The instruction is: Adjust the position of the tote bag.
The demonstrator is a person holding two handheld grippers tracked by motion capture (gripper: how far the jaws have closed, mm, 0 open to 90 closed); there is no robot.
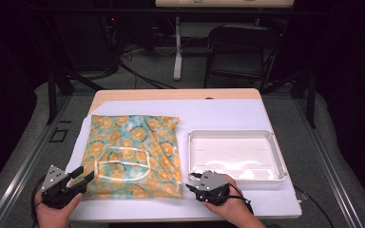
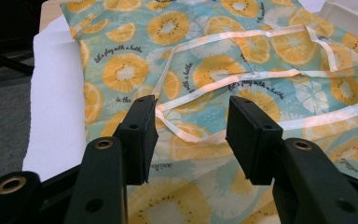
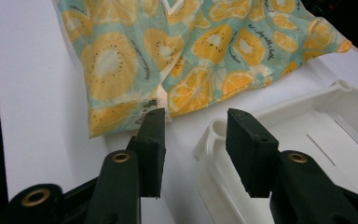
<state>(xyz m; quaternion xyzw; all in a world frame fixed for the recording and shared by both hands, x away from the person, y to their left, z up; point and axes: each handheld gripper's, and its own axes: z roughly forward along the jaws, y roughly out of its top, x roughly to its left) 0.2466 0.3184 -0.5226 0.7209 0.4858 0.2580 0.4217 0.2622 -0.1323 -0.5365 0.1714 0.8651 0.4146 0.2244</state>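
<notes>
lab/test rig | metal frame rails (image 1: 26,156), floor cables (image 1: 142,78), dark bkgd

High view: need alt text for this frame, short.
A folded teal fabric apron printed with orange slices lies flat on a white-covered table, beside an empty white plastic tray. At the near edge, a person's hands hold the left gripper over the apron's corner and the right gripper by the tray.
</notes>
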